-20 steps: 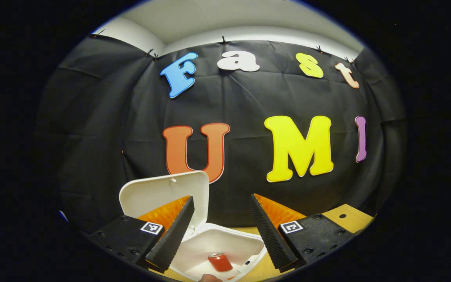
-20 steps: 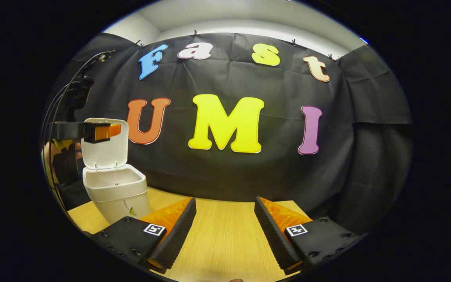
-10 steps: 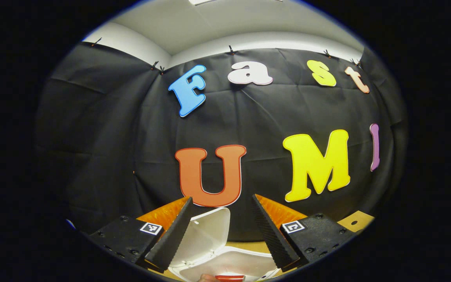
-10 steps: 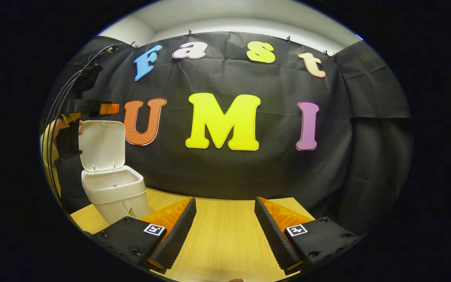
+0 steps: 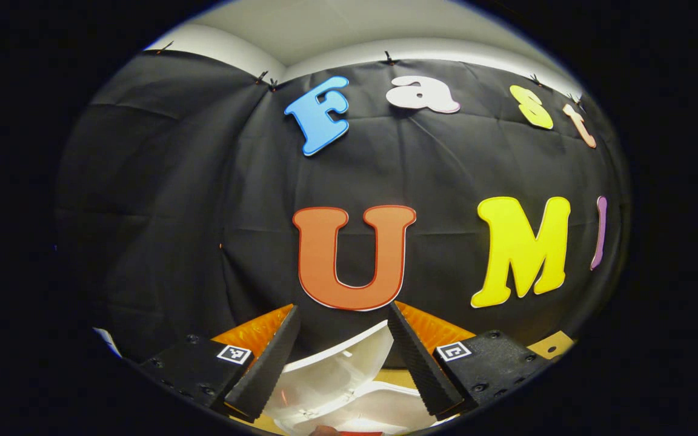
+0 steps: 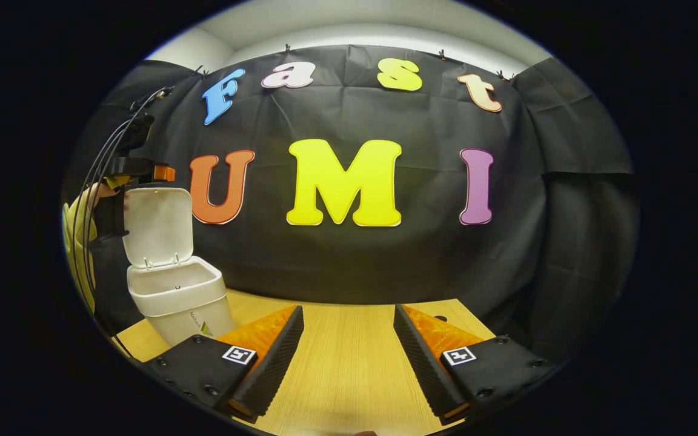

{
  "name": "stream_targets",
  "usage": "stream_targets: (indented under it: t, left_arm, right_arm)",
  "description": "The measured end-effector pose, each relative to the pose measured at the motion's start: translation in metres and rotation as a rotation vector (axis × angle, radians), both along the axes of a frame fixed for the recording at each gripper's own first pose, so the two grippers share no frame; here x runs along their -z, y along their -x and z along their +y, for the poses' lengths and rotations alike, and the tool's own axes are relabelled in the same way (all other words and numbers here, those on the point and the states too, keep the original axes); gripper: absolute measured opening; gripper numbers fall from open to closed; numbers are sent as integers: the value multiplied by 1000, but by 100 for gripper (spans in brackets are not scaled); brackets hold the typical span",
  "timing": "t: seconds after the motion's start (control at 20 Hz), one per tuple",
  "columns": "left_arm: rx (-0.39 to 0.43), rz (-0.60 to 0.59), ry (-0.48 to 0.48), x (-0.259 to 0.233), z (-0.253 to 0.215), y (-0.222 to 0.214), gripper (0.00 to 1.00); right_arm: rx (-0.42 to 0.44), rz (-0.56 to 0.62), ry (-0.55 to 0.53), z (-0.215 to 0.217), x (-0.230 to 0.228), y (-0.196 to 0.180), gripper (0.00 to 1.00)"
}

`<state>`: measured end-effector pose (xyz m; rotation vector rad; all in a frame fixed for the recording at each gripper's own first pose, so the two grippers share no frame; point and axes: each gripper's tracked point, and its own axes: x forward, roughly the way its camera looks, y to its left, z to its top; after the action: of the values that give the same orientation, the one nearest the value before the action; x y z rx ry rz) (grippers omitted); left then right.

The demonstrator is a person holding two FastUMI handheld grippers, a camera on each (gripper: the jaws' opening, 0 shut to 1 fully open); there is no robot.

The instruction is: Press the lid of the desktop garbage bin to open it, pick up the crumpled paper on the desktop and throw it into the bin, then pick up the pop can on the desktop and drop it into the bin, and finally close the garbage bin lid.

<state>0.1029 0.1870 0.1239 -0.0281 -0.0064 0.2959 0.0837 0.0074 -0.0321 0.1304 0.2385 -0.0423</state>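
Up high, the left gripper [image 6: 164,174] hangs spread apart just over the bin [image 6: 179,300] lid [image 6: 158,225].

White garbage bin [image 6: 179,303] with a white lid [image 6: 158,224]. The surface [image 6: 343,363] is pale wood-grain. A yellow sleeve [image 6: 79,242] shows.

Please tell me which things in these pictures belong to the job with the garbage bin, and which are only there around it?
Belonging to the job:
- garbage bin, white, standing on the table
- lid, raised
- left gripper, above the lid's top edge
- right gripper, open over the table

Only around:
- wooden table
- cables beside the person's sleeve
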Motion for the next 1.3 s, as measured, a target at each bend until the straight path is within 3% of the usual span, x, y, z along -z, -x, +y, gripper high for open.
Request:
stream_targets:
  t: [0.45, 0.8, 1.3]
  left_arm:
    - [58, 15, 86, 11, -47, 21, 98]
    - [99, 64, 100, 40, -93, 44, 96]
    - [99, 233, 176, 114, -127, 63, 96]
  right_arm:
    - [-32, -2, -16, 2, 1, 5, 96]
    - [-63, 14, -53, -7, 9, 13, 95]
    - [-110, 32, -84, -25, 18, 16, 95]
